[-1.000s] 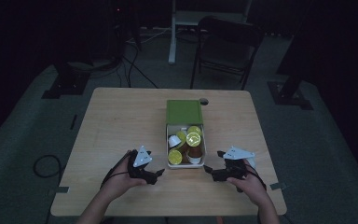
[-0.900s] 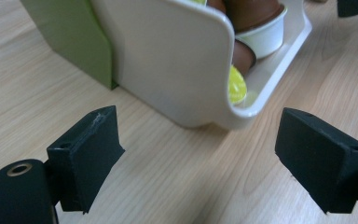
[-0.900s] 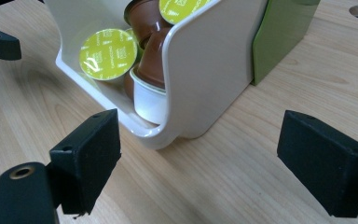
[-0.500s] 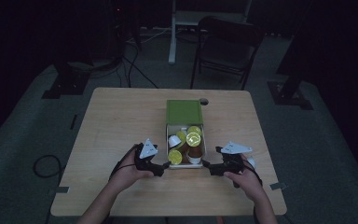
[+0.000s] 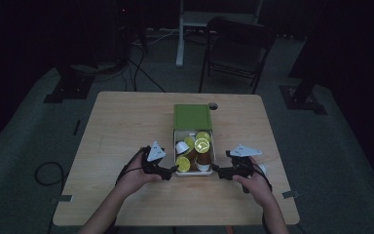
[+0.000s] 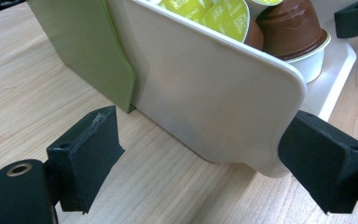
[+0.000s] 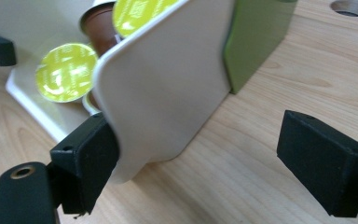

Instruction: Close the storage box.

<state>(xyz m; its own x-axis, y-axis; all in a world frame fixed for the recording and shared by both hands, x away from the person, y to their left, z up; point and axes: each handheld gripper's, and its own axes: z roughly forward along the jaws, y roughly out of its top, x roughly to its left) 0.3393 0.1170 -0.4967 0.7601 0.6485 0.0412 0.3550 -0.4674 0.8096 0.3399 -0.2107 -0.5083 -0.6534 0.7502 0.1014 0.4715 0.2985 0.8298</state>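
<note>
A white tray (image 5: 213, 155) sits on the table (image 5: 121, 122), near the person's edge. Its back end is tucked inside a green sleeve (image 5: 192, 116). The tray is full of coffee pods (image 5: 202, 145) with yellow-green tops and brown cups. The left gripper (image 5: 174, 169) is at the tray's near left corner. Its jaws are wide apart, and one jaw touches that corner. The right gripper (image 5: 215, 168) is at the near right corner. Its jaws are wide apart too, with one jaw against the tray's side wall. Neither one is squeezing the tray.
</note>
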